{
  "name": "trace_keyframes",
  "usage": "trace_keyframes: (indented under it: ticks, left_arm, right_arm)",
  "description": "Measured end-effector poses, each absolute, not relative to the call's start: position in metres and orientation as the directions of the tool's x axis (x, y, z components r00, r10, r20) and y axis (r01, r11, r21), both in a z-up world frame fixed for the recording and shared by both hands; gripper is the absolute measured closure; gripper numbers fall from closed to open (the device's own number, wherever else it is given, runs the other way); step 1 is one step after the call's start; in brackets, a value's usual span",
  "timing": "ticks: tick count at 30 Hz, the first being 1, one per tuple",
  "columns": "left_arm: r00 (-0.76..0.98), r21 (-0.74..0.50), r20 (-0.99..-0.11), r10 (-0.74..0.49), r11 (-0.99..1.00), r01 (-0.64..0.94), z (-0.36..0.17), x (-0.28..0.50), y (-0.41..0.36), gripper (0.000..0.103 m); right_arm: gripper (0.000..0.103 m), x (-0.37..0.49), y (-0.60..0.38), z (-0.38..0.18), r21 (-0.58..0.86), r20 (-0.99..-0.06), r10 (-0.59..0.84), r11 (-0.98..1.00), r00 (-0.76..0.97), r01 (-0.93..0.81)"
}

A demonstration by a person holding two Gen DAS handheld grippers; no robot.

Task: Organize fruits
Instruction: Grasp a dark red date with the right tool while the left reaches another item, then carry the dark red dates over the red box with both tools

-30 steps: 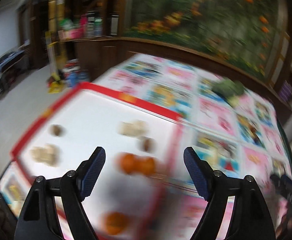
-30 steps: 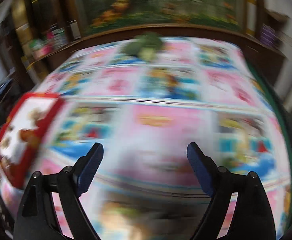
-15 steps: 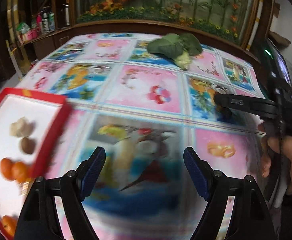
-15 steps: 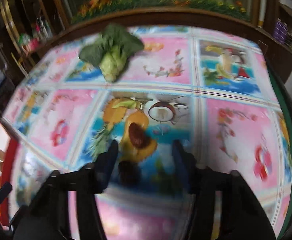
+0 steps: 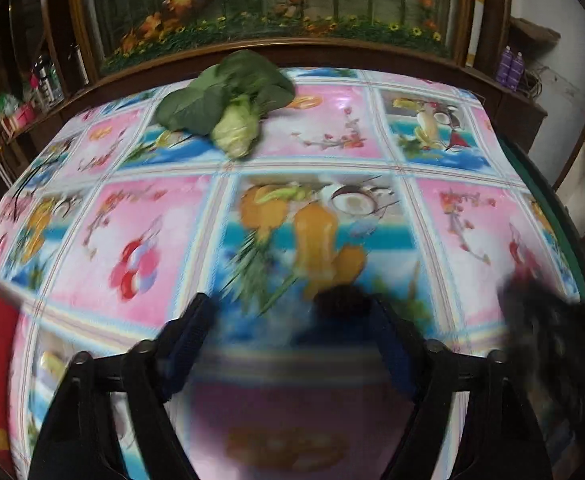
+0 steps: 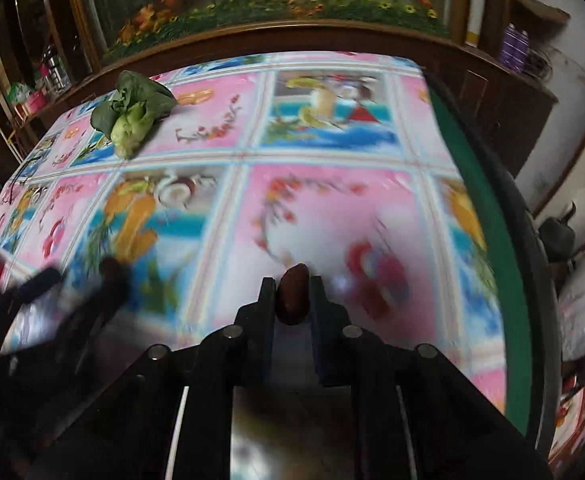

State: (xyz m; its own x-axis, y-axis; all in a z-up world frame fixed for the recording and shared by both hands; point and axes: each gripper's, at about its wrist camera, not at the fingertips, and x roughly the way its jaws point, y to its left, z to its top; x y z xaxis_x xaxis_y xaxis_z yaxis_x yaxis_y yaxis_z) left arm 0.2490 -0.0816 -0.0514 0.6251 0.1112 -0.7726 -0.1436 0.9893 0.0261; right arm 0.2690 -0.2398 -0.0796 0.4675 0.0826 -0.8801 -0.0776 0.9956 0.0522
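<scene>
My right gripper is shut on a small dark red-brown fruit and holds it above the colourful tablecloth. My left gripper is open; a second dark fruit lies blurred on the cloth just inside its right finger. That fruit and the left gripper show blurred at the left of the right wrist view. The red-rimmed white tray is at the left edge, a few fruits barely visible in it.
A leafy green vegetable lies at the far side of the table. The table's green right edge drops off to the floor. A wooden cabinet with a glass flower display stands behind. The right gripper is a dark blur at right.
Both grippers swung right, away from the tray. The right gripper closed on one dark fruit and lifted it. The left gripper moved up to the other dark fruit.
</scene>
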Motion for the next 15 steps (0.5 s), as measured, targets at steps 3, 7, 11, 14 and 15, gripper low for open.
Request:
trace_keyframes:
  ticks: [3,7,11,14,15]
  left_arm:
    - [0.63,0.068,-0.767,0.123,0.991,-0.112,-0.049,0.246,-0.088,0.081]
    - [0.623,0.051,-0.775,0.11,0.992,-0.112,-0.047,0.225,-0.073,0.082]
    - [0.611,0.043,-0.783,0.118,0.99,-0.136,-0.046,0.188,-0.048,0.083]
    - [0.602,0.033,-0.789,0.122,0.987,-0.157,-0.045,0.157,-0.028,0.083]
    - [0.601,0.029,-0.79,0.121,0.987,-0.16,-0.044,0.143,-0.02,0.083]
  right_arm:
    - [0.086,0.255,-0.247,-0.078,0.066,-0.876,0.089,0.996,0.474,-0.065]
    - [0.086,0.237,-0.239,-0.075,0.085,-0.872,0.105,0.994,0.478,-0.063]
    - [0.086,0.213,-0.219,-0.071,0.1,-0.867,0.133,0.991,0.48,-0.093]
    - [0.086,0.19,-0.198,-0.064,0.112,-0.861,0.153,0.987,0.486,-0.113]
    - [0.086,0.183,-0.193,-0.062,0.117,-0.859,0.158,0.987,0.488,-0.113]
